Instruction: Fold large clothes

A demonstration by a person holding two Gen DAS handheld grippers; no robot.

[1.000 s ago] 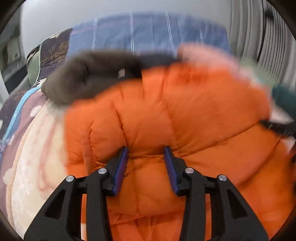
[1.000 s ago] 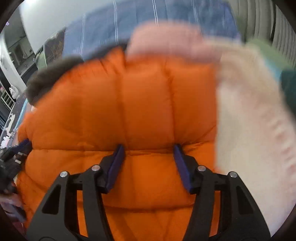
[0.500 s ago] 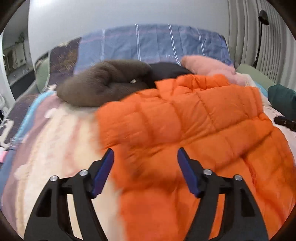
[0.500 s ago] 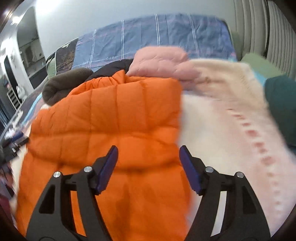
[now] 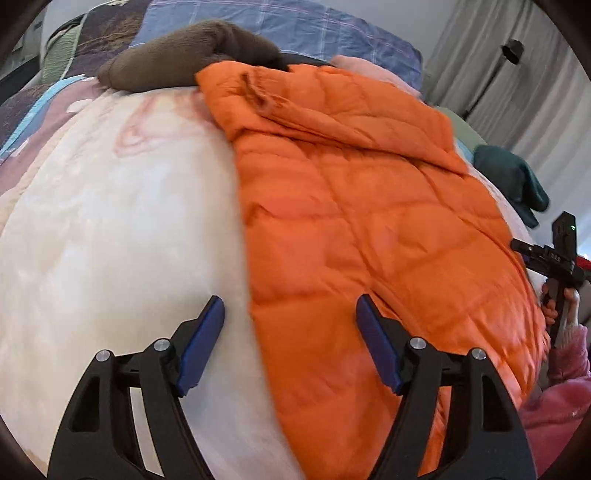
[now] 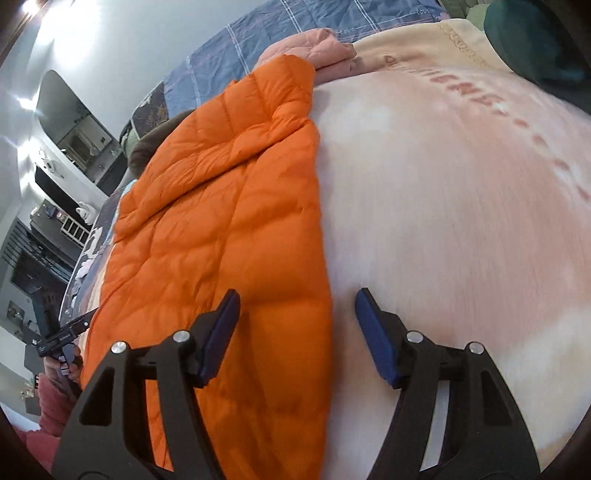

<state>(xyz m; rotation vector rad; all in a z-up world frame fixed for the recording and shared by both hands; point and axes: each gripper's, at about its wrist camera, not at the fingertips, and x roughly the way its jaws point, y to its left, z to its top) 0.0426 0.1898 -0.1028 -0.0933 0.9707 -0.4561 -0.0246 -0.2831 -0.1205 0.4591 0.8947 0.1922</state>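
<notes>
An orange quilted down jacket [image 5: 369, 206] lies flat on a cream and pink blanket [image 5: 118, 221] on the bed, its upper part folded over at the far end. My left gripper [image 5: 290, 343] is open and empty over the jacket's left edge near its bottom. My right gripper [image 6: 297, 336] is open and empty over the jacket's [image 6: 229, 236] right edge, with the blanket [image 6: 461, 221] beyond. Each gripper shows at the edge of the other's view, the right one [image 5: 554, 254] and the left one [image 6: 61, 338].
A brown fleece garment [image 5: 184, 55] and a pink garment [image 6: 314, 48] lie at the far end of the bed by a blue plaid pillow [image 5: 314, 26]. A dark green garment [image 5: 513, 181] lies at the right. Shelves and furniture [image 6: 48, 206] stand left of the bed.
Both grippers have let go of the jacket, opened wide and drawn back apart to its left and right edges. The jacket now lies flat.
</notes>
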